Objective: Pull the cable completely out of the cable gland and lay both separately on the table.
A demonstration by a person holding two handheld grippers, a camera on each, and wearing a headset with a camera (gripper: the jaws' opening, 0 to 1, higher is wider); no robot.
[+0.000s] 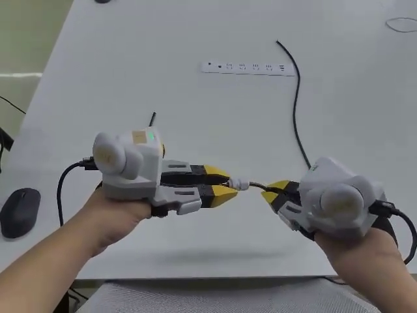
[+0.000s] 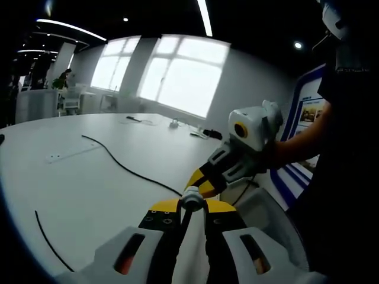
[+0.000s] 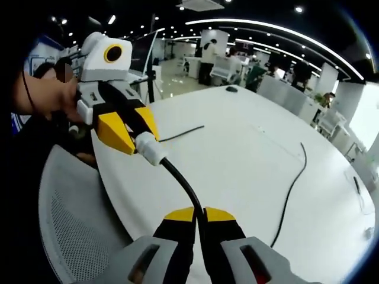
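An open-plan office: a mouse (image 1: 19,212) and power strip (image 1: 247,68) are lying on the long white worktop (image 1: 163,98), strip lights (image 3: 260,25) are glowing overhead, windows (image 2: 177,74) are letting daylight in, a person (image 3: 208,54) is standing among far desks (image 3: 228,71).

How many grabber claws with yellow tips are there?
2. The left gripper, above the near edge of the table, is shut on the white cable gland. The right gripper faces it, shut on the black cable coming out of the gland.
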